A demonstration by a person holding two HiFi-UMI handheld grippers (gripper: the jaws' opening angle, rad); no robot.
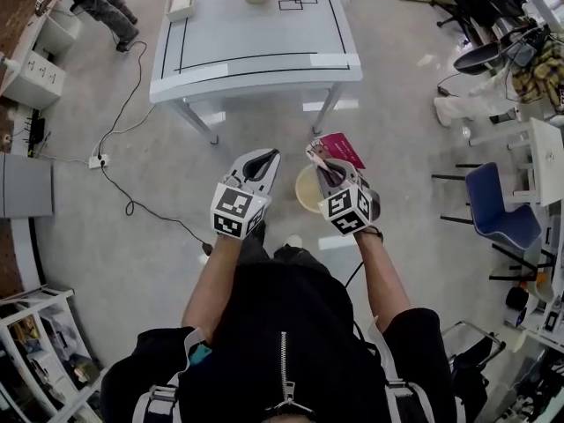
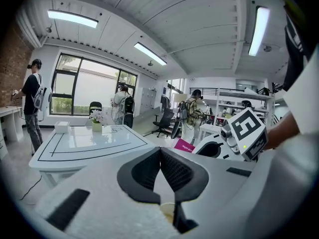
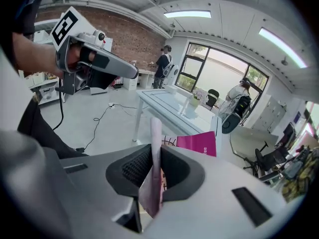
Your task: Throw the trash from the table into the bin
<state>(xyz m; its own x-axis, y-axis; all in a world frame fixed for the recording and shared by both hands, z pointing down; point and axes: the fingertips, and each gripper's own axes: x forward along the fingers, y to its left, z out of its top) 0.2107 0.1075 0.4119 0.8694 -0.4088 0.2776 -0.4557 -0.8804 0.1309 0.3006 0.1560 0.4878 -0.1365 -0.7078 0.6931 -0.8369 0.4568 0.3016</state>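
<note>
Standing on open floor near the front edge of the white table [image 1: 256, 38], the person holds both grippers out ahead. In the head view the cream bin [image 1: 304, 192] sits on the floor between them, partly covered by the right gripper [image 1: 319, 159]. The right gripper's jaws are clamped on a pink packet [image 1: 342, 148], which sticks up past the tips. The left gripper [image 1: 269, 157] has its jaws closed together with nothing in them. The floor to the left is free apart from a cable [image 1: 123, 122]; a blue chair [image 1: 498, 210] crowds the right. The right gripper view alone shows the packet [image 3: 197, 143] pinched edge-on. The left gripper view shows a flower pot [image 2: 96, 125] on the table.
</note>
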